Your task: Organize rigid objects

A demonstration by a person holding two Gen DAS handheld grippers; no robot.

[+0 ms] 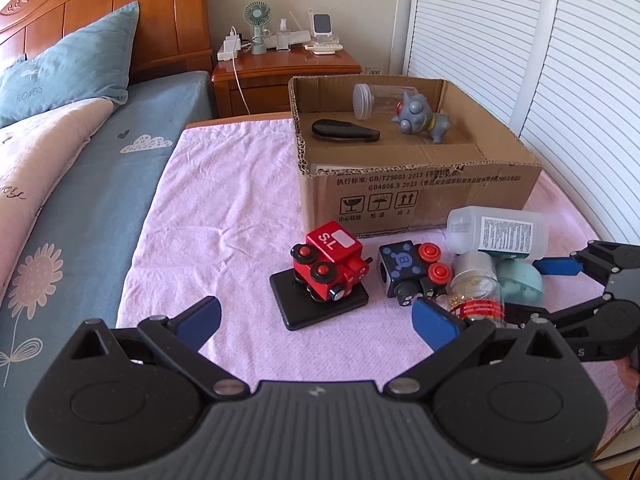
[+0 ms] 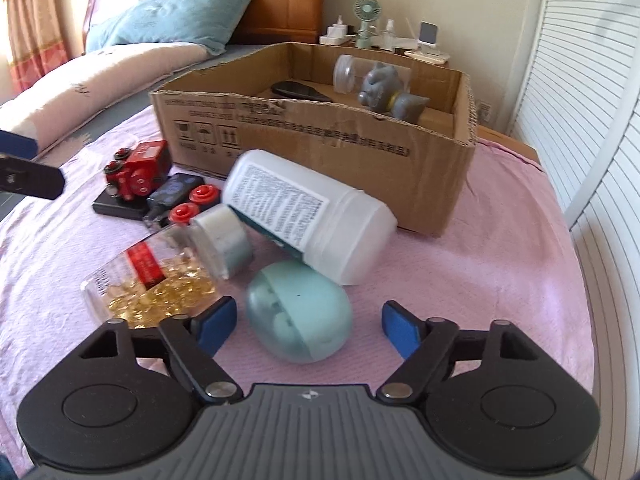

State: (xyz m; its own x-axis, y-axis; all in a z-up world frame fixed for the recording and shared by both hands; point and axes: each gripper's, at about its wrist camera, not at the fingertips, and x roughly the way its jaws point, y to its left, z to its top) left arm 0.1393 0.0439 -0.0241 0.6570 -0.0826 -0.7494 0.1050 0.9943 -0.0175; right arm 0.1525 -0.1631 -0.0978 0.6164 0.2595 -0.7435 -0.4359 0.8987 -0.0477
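A cardboard box stands on the pink cloth and holds a clear jar, a grey toy figure and a black case. In front of it lie a red toy train on a black pad, a dark blue toy block, a capsule bottle, a white bottle and a teal egg-shaped case. My left gripper is open and empty, just short of the red train. My right gripper is open, its fingers on either side of the teal case.
A bed with a blue pillow runs along the left. A wooden nightstand with a fan and chargers stands behind the box. White louvred doors close off the right side. The pink cloth stretches left of the toys.
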